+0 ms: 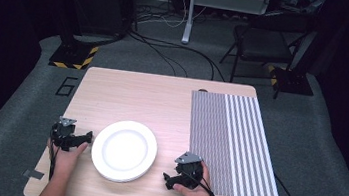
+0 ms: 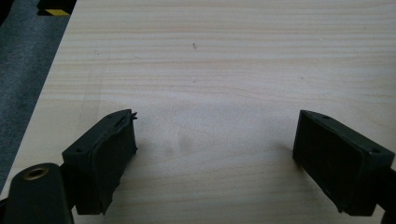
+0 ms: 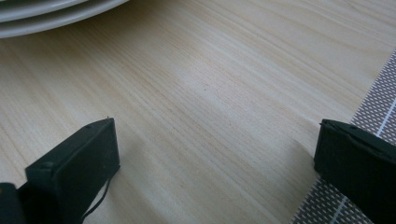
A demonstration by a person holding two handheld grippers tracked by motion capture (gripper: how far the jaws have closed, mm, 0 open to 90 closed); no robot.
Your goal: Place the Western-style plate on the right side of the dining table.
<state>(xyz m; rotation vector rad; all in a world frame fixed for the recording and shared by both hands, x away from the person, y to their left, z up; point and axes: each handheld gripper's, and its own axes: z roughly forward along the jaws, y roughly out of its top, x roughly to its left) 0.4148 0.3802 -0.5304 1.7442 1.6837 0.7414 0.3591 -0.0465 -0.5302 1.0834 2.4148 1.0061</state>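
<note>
Plates, white and stacked, sit near the front of the wooden table in the high view, squarely between the two hands. The left gripper lies just off the stack's left rim, its jaws pointing toward the rim and very close to it, though I cannot tell from here whether they touch. The right gripper rests a little off the stack's lower right rim, beside the near corner of a grey striped mat that covers the right side of the table. By my reckoning the left one is the nearer, and a round stack offers no long axis to line up on, so the rim is what either claw would have to meet.

From the left gripper view, its own two black jaws stand wide apart with bare wood between them; nothing is held and nothing touched. I would say the jaws are not aimed dead at the stack.

From the right gripper view, the jaws are likewise spread wide and empty over bare table. The stacked rims of the plates curve across the upper left corner, ahead and to the left of the jaws and well clear of them. The mat edges in on the right, and the right-hand jaw seems to hang over its border.
</note>
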